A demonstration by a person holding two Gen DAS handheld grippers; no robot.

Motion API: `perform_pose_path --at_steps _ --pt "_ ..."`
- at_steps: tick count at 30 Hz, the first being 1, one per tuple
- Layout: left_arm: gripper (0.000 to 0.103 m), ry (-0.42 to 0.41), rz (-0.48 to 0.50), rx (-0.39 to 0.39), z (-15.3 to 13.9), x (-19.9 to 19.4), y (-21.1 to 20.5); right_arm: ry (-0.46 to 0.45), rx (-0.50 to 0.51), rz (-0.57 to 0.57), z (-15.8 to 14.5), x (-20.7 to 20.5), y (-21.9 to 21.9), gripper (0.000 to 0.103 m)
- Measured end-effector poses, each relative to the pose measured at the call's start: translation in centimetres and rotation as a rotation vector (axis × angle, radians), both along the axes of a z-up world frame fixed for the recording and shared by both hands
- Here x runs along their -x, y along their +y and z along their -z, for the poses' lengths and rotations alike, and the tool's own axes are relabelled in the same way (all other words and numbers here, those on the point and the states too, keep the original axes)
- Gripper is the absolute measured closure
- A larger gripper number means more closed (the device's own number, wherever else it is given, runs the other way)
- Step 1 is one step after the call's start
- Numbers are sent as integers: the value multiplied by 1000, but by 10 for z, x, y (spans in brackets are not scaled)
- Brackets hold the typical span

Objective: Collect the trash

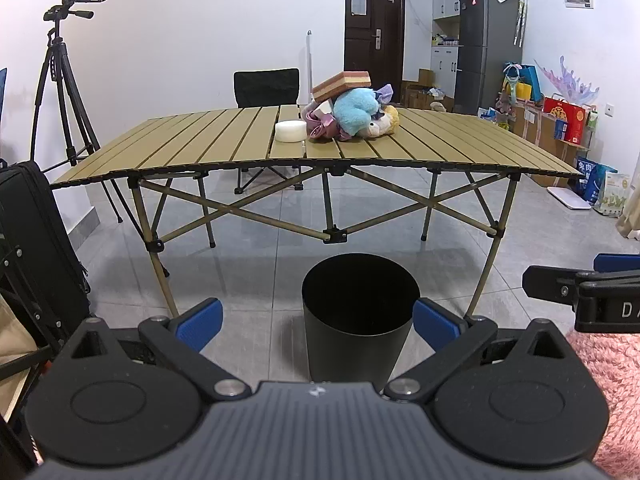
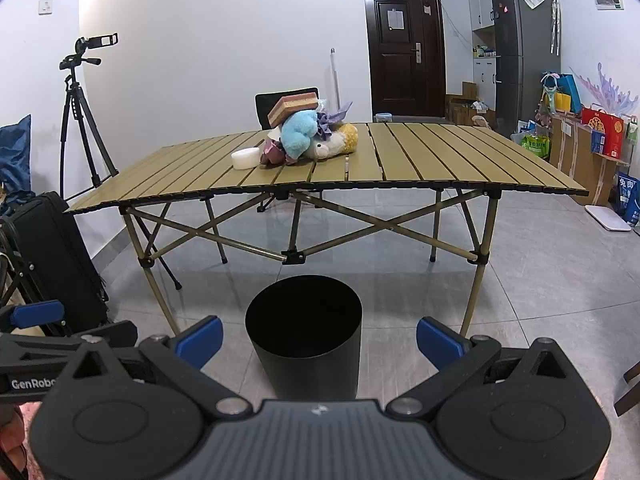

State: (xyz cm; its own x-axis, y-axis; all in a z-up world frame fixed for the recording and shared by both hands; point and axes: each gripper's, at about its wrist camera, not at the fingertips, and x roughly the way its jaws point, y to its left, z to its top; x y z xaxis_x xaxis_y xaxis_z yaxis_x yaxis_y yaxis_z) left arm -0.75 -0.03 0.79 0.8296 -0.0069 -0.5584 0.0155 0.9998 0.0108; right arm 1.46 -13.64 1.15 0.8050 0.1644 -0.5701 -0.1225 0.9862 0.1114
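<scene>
1. Opening stage of the trash run, by the look of it: nothing gripped, nothing visibly in the black bin [image 1: 360, 316] yet.
2. Left gripper [image 1: 318, 322] spread wide, blue pads [image 1: 202, 322] well apart and empty, aimed over the bin's open mouth.
3. Right gripper [image 2: 319, 336] likewise wide and empty, pads framing the same bin from a spot just to the right.
4. Bin standing upright on the grey tiled floor, near side of the folding slat table [image 1: 200, 148], just in front of its legs.
5. Up on the table, toward the far middle: a heap of clutter [image 1: 352, 114], topped by a tan layered block [image 1: 342, 84] tilted on a light-blue plush [image 1: 354, 114].
6. Beside the heap on its left, touching or nearly so: a white round puck [image 1: 290, 131], lying flat.
7. Purple crumpled wrapping [image 1: 320, 124] tucked low in the pile; a yellow-and-cream plush [image 2: 340, 140] at its right end.
8. Next move, as a judgement: lift both tongs from bin height to tabletop height and reach far across the slats.
9. Puck looks the easiest first grab, being free of the stack.
10. Block on top sits crooked; likely to slide if the plush beneath is tugged first.
</scene>
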Motion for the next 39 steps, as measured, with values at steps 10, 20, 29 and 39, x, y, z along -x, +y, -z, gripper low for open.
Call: perform_pose_path --at_steps 10,20,29,39 --pt "0 -4 2 -2 1 0 -1 -4 0 -2 -3 1 -1 0" --pt "0 -10 2 -2 1 1 -1 -12 -2 -2 -10 5 0 0" --pt "0 -9 1 -1 1 1 -1 -16 -4 0 -9 6 2 0" --pt "0 -9 0 -3 0 2 -2 -23 -3 -3 -7 3 1 0"
